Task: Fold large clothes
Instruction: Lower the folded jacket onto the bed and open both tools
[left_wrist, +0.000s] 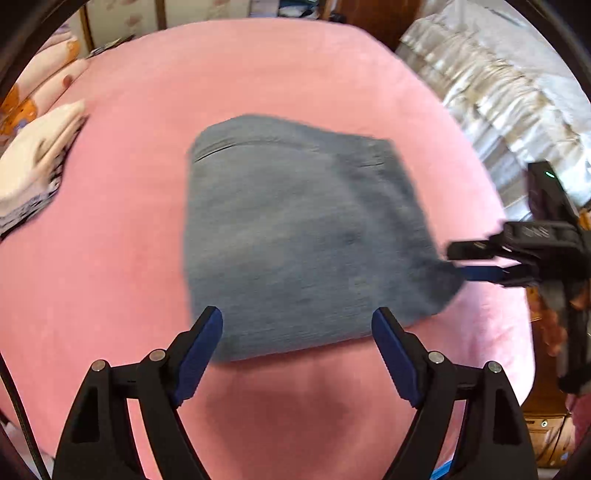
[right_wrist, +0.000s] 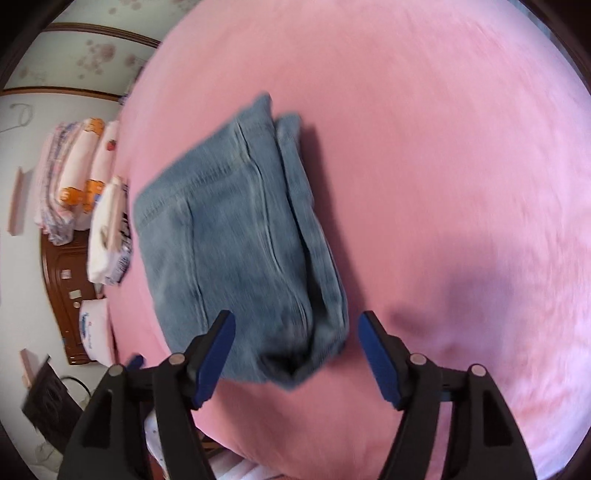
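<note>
Jeans (left_wrist: 295, 236): lay folded on bed (left_wrist: 122, 229). Left gripper (left_wrist: 297, 325) and right gripper (right_wrist: 297, 328): fingers wide, empty. Fold apparently finished; next, probably stacking.

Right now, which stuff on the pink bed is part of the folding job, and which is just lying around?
Part of the job:
folded jeans
left tool, open
right tool, open

Just lying around:
stack of folded laundry
patterned bedding
pink bed sheet
</note>
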